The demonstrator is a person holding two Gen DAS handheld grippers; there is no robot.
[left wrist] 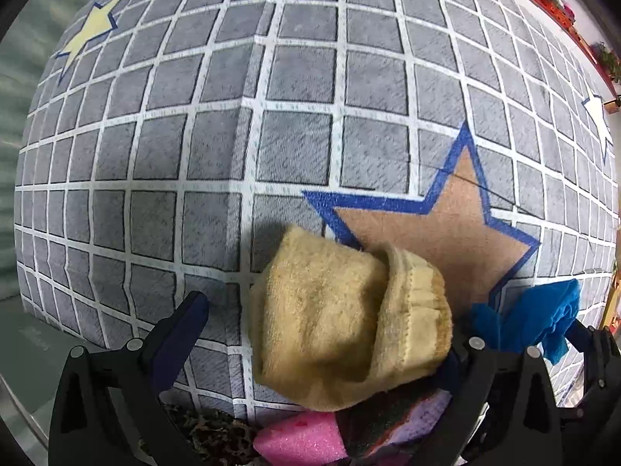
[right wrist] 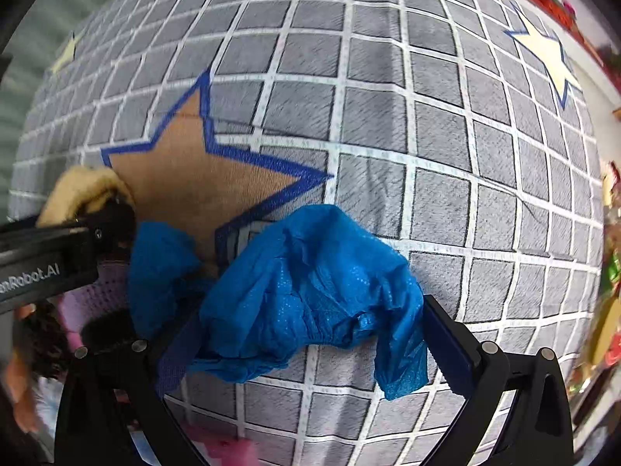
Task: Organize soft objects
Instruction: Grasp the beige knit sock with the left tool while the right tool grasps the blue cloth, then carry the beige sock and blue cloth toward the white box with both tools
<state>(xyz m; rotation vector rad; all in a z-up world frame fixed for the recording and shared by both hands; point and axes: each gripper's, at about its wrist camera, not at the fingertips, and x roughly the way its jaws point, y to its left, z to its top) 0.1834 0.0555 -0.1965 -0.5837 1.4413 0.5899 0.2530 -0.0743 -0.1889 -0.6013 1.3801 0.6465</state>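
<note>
A yellow terry sock [left wrist: 341,310] lies bunched between the fingers of my left gripper [left wrist: 330,318], which is open; a gap shows between the left finger [left wrist: 182,326] and the sock. A crumpled blue shoe cover [right wrist: 310,283] fills the span of my right gripper [right wrist: 310,310], whose fingers stand wide apart. Whether the pads press it I cannot tell. Both grippers hover side by side over a grey checked mat [left wrist: 302,77]. The left view shows the blue shoe cover [left wrist: 543,318] at its right edge, and the right view shows the yellow sock [right wrist: 85,190] at its left.
The mat carries a tan star with a blue outline [left wrist: 446,233] and pale yellow stars [right wrist: 547,54]. Under the left gripper lies a pile: a pink sponge [left wrist: 299,439], a purple cloth [left wrist: 423,415] and a leopard-print piece [left wrist: 217,435]. Cluttered shelves [right wrist: 609,272] line the right.
</note>
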